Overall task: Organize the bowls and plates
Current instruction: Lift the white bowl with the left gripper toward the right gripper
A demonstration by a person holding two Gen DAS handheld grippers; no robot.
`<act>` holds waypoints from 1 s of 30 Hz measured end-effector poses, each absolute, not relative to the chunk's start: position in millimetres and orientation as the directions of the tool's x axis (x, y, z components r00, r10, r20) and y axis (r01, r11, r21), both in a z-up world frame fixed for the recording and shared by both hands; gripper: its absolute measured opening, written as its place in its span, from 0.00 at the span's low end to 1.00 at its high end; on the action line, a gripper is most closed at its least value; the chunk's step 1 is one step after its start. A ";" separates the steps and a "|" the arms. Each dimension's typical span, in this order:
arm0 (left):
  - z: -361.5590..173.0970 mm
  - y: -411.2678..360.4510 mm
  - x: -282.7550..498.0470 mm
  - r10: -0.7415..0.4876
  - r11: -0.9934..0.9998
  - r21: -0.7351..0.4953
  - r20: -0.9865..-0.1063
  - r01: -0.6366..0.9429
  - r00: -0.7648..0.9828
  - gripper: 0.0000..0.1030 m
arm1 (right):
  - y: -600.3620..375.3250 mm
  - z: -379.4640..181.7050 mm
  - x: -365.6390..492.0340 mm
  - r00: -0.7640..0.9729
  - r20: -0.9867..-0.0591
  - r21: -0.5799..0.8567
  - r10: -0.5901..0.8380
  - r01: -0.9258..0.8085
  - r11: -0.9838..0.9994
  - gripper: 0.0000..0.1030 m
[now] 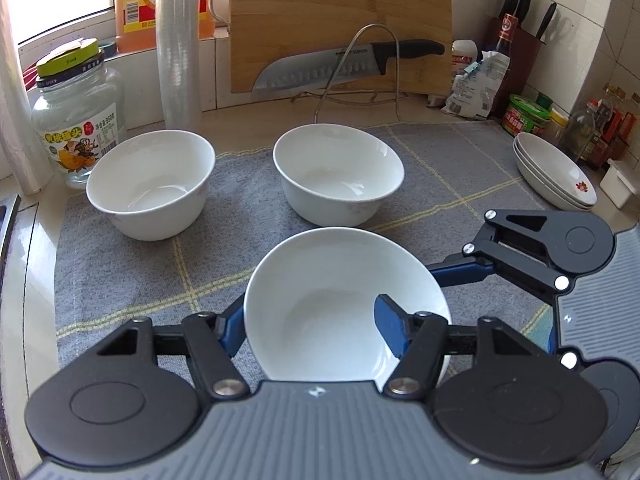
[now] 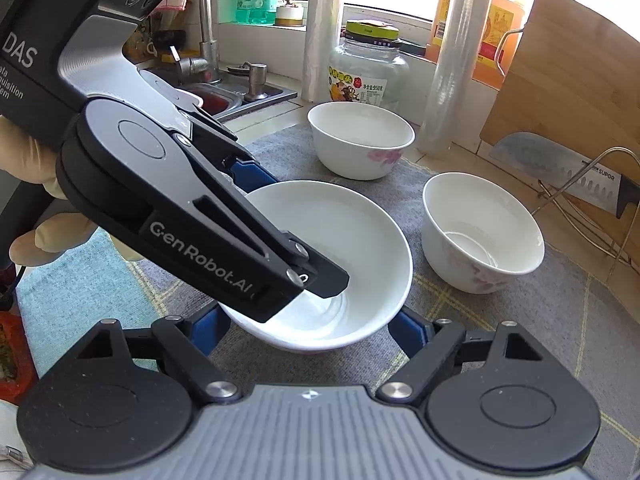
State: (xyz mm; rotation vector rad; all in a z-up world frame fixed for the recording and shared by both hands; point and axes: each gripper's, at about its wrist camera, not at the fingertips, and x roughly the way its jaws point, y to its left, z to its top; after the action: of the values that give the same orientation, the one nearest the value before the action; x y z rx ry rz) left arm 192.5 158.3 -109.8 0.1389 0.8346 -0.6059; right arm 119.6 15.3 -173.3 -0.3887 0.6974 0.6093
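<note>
A plain white bowl sits nearest on the grey checked mat. My left gripper is shut on its wall, with one blue finger inside the bowl and the other outside the rim. My right gripper is shut across the same bowl, a blue pad against each outer side. Two deeper white bowls with pink flowers stand upright behind, one on the left and one on the right. A stack of shallow white plates rests at the far right.
A glass jar and a roll of cling film stand behind the left bowl. A wooden cutting board, a large knife and a wire rack line the back. Sauce bottles crowd the right corner; a sink lies left.
</note>
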 end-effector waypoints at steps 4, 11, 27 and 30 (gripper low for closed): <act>-102.9 150.6 186.1 -0.464 0.818 -0.122 -0.718 0.562 0.518 0.63 | 6.3 -166.4 114.0 0.611 -0.694 -0.136 0.381 -0.630 0.764 0.86; -94.7 125.6 178.6 -0.491 0.799 -0.131 -0.706 0.587 0.510 0.63 | -17.9 -159.3 104.4 0.625 -0.692 -0.147 0.361 -0.612 0.777 0.86; -95.7 57.5 169.4 -0.538 0.745 -0.141 -0.704 0.652 0.464 0.63 | -83.2 -157.8 94.1 0.643 -0.698 -0.130 0.316 -0.548 0.827 0.86; -96.5 47.6 168.8 -0.542 0.738 -0.140 -0.705 0.660 0.457 0.63 | -91.8 -158.4 93.8 0.646 -0.699 -0.135 0.307 -0.541 0.830 0.86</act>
State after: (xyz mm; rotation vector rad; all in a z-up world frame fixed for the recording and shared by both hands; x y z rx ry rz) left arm 168.8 47.6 -96.5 0.1624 0.8063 -0.7449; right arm 93.8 -91.8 -158.4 -0.3494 0.7204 0.4935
